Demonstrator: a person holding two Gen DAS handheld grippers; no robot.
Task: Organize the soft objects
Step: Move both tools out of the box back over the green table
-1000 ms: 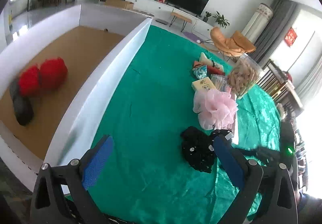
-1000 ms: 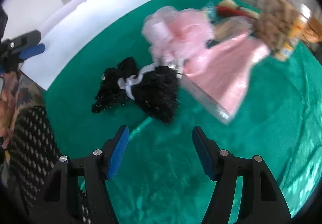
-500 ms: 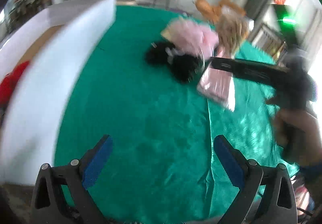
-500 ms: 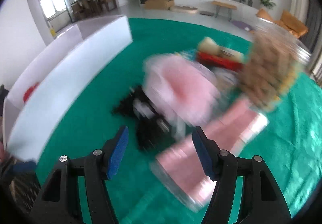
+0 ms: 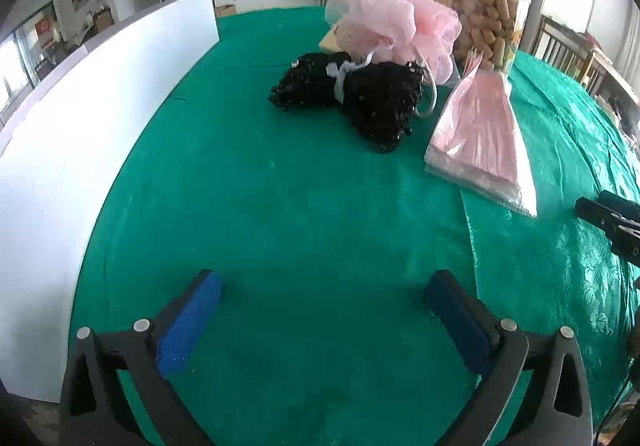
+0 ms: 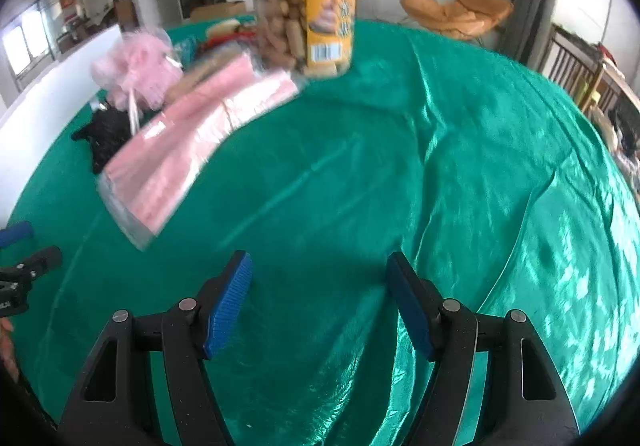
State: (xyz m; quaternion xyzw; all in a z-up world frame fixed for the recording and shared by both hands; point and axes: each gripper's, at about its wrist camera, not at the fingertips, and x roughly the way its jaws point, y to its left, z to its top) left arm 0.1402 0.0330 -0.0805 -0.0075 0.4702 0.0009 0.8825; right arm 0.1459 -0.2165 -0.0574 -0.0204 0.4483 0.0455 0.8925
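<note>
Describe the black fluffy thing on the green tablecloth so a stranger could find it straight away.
Start at the tall clear snack jar on the green tablecloth. In front sits a pink mesh puff; the black fluffy bundle lies against it, the only black item, tied with pale ribbon.

Right gripper point(image 6: 318, 272): jaws spread wide, nothing between them, over a bench under green cloth point(image 6: 460, 173). Ahead left: pink packet point(image 6: 192, 137), pink mesh pouf point(image 6: 136, 71), black beaded item point(image 6: 106, 133). Clear biscuit jar point(image 6: 306, 1) stands upright behind the packet.

Green tablecloth point(image 5: 304, 205); black ruffled cloth point(image 5: 360, 97); pink mesh pouf point(image 5: 396, 25); pink packet point(image 5: 480, 133); white box wall point(image 5: 80, 117).
</note>
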